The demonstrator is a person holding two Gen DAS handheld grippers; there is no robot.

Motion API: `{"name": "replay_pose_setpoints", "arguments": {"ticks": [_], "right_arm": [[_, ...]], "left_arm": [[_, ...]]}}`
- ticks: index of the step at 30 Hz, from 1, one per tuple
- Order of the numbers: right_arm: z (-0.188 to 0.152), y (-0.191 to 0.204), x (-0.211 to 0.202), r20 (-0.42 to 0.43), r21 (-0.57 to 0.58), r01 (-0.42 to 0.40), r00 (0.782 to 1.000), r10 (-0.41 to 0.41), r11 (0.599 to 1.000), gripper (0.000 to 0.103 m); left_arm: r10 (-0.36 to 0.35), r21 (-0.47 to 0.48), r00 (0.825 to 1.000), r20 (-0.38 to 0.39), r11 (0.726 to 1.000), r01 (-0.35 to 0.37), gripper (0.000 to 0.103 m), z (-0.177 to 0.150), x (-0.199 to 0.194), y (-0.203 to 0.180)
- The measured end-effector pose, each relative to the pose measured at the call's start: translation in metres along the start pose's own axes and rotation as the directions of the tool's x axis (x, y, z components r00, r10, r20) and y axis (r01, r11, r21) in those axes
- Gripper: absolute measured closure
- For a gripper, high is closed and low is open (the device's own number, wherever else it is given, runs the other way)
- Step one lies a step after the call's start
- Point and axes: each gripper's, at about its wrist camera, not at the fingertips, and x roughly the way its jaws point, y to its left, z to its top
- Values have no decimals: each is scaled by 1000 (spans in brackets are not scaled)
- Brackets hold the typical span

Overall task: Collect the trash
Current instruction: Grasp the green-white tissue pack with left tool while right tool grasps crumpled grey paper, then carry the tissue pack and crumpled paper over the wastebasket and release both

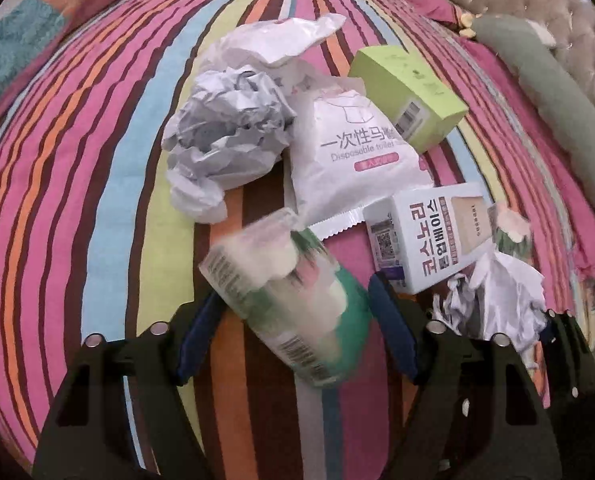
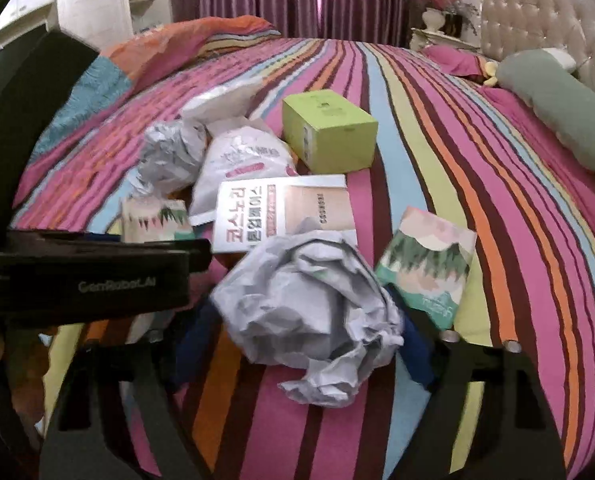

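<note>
1. My left hand-held gripper (image 1: 287, 330) pinches a small tissue pack (image 1: 285, 300) between its blue pads, lifted and blurred above the bed (image 1: 97, 160); I judge it goes away first.
2. My right hand-held gripper (image 2: 297, 344) closes on a crumpled paper ball (image 2: 309, 312); it rests on the striped cover.
3. Boxes and wrappers lie together nearby, so I reach them easily.

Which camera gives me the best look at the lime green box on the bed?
The right wrist view: the lime green box sits unobstructed, with its top and two sides visible. In the left wrist view the box lies toward the fisheye's upper right, and the white toilet-cover packet overlaps its lower left corner.
</note>
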Motion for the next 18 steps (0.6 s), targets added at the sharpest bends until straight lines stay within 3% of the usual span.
{"name": "replay_pose_setpoints", "arguments": {"ticks": [2,5,13,18], "right_arm": [[0,3,-1,4,-8,13,1000,-13,1000,47],[0,4,-8,5,-2,5,1000,-5,1000,50],[-12,-13,-48,56,166,-79,996,71,983,51],[-30,-15,-72,63,250,-106,994,93,962,51]], "left_arm": [[10,39,1000,20,999,-11,68,-1,0,-7],[-15,35,999,37,999,14,74,-4,-3,-5],[-94,64,987,130,994,86,75,-31,-48,16],[-107,92,978,178,992,91,75,-58,-87,27]]}}
